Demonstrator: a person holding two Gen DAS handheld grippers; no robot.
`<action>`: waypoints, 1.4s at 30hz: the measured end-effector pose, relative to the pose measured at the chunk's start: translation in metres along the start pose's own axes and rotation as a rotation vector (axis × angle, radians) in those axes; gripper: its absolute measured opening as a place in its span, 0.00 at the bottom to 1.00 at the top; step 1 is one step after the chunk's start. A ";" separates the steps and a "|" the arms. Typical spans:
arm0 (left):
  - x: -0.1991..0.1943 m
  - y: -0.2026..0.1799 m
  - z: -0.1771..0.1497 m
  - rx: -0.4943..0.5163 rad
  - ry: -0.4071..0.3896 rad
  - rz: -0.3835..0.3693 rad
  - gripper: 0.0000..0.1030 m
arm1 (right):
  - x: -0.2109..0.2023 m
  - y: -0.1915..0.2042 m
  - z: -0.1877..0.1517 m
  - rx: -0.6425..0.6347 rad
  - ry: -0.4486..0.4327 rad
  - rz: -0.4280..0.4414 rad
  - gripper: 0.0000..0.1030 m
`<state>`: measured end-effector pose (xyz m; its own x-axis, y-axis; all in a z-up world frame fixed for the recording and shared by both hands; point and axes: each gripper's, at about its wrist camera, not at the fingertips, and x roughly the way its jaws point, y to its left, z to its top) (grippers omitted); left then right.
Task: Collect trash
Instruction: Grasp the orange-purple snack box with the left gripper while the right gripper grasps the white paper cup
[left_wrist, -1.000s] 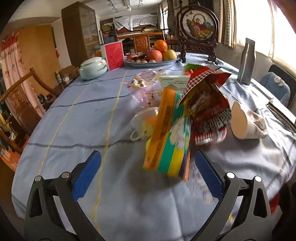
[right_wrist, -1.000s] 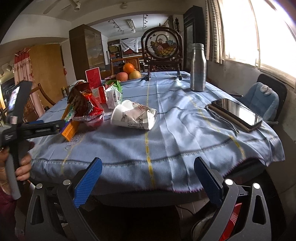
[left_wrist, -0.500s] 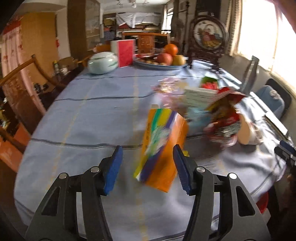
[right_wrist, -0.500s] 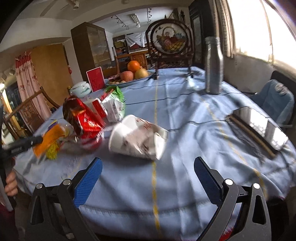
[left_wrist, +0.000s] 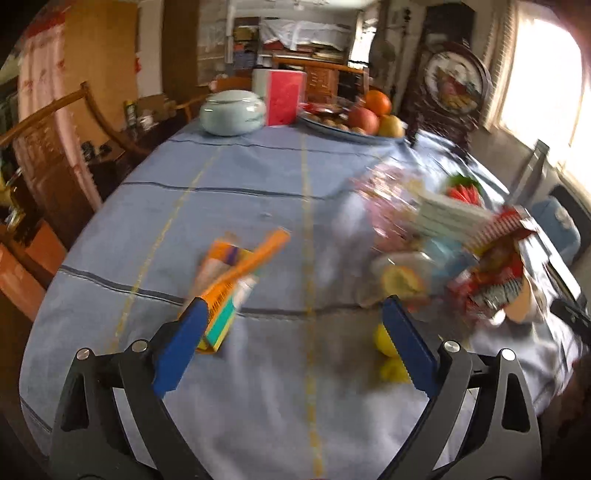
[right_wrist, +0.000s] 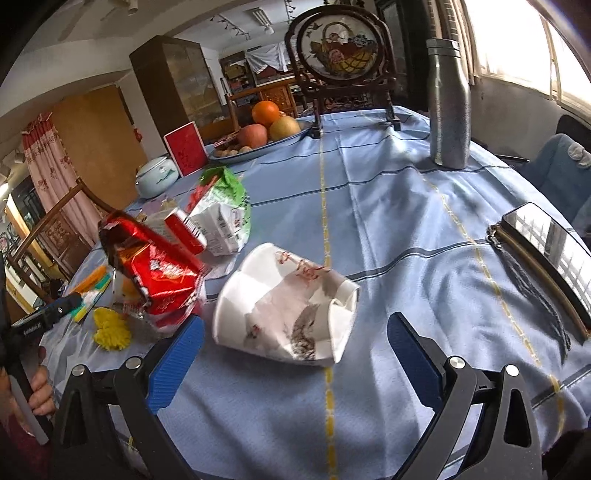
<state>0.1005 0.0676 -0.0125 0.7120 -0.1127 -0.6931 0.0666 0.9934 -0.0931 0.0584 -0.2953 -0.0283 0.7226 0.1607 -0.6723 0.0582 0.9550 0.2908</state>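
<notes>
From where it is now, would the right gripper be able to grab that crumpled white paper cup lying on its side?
Probably yes. The right gripper is open, and the crumpled white paper cup lies just ahead of its fingers on the blue tablecloth, with nothing between. The red snack bag sits off to the side.

We see a surface (right_wrist: 406, 206) under a pale blue cloth with dark stripes and yellow lines. Bright daylight comes through windows (right_wrist: 517, 44) at the right, above a grey wall. A tall dark glass-front cabinet (right_wrist: 173, 85) stands at the back beside a wooden panel wall (right_wrist: 96, 140). A pink patterned curtain (right_wrist: 48, 173) hangs at the left, near a carved wooden chair (left_wrist: 48, 147). A padded blue chair (right_wrist: 561, 166) sits under the windows. White ceiling, track lights (right_wrist: 229, 26).
</notes>
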 end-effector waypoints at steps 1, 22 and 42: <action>-0.001 0.006 0.001 -0.014 -0.007 0.010 0.89 | 0.001 -0.002 0.001 0.003 0.000 -0.001 0.95; 0.032 0.026 0.008 0.438 0.092 -0.025 0.94 | 0.006 -0.005 -0.003 0.011 0.035 0.058 0.95; 0.052 0.011 0.010 0.034 0.236 -0.169 0.85 | 0.015 -0.003 0.002 0.022 0.056 0.068 0.95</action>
<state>0.1454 0.0733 -0.0423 0.5067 -0.2740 -0.8174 0.1968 0.9599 -0.1998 0.0706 -0.2957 -0.0382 0.6857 0.2395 -0.6874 0.0256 0.9358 0.3516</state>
